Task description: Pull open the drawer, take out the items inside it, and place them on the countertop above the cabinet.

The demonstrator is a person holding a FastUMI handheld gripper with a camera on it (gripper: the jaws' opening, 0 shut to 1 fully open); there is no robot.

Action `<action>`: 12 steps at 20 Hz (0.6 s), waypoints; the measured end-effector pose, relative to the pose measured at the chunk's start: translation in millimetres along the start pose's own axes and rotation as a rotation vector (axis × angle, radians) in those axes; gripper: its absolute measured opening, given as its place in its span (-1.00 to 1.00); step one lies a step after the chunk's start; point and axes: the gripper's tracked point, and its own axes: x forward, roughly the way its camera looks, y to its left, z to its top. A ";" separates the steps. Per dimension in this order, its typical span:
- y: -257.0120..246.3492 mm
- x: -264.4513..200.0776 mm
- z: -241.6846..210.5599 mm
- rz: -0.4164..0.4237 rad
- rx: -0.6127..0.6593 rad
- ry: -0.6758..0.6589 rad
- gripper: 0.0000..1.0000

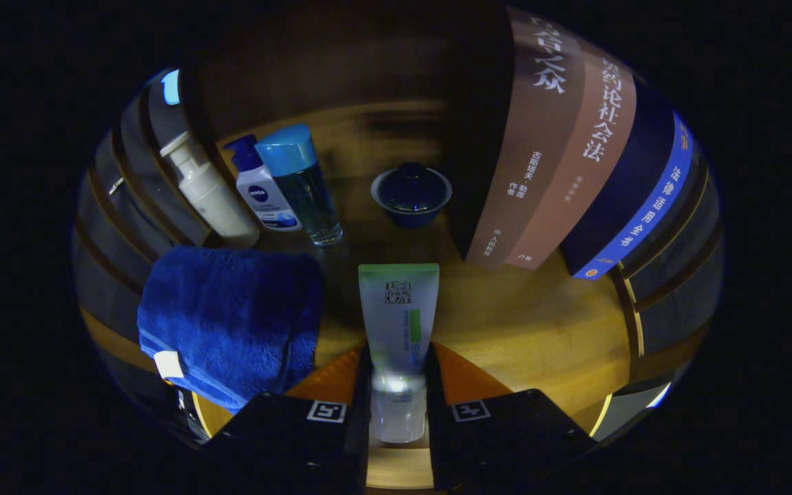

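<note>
A pale squeeze tube (398,323) with a green end sticks forward from between my fingers, and my gripper (398,375) is shut on its lower part near the clear cap. The tube hangs over the wooden countertop (526,323). A folded blue towel (231,320) lies on the countertop just left of the fingers. Beyond the towel stand three bottles: a white pump bottle (209,192), a white bottle with a dark blue cap (262,189) and a clear bottle with a light blue cap (303,182). The drawer is hidden from me.
A dark blue lidded bowl (411,192) sits farther back, straight ahead of the tube. Several upright books (575,151) stand at the right rear. Slatted walls (671,234) close both sides. Bare wood lies to the right of the tube.
</note>
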 end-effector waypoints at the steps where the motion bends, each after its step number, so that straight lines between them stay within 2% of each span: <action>1: 0.2 1.7 -1.1 0.008 0.009 0.005 -0.20; 4: 2.4 7.1 -9.8 0.034 0.052 0.029 -0.12; 7: 2.4 1.4 -7.5 0.044 0.063 -0.003 0.17; 12: 4.1 -25.9 -1.5 0.038 0.042 -0.066 0.85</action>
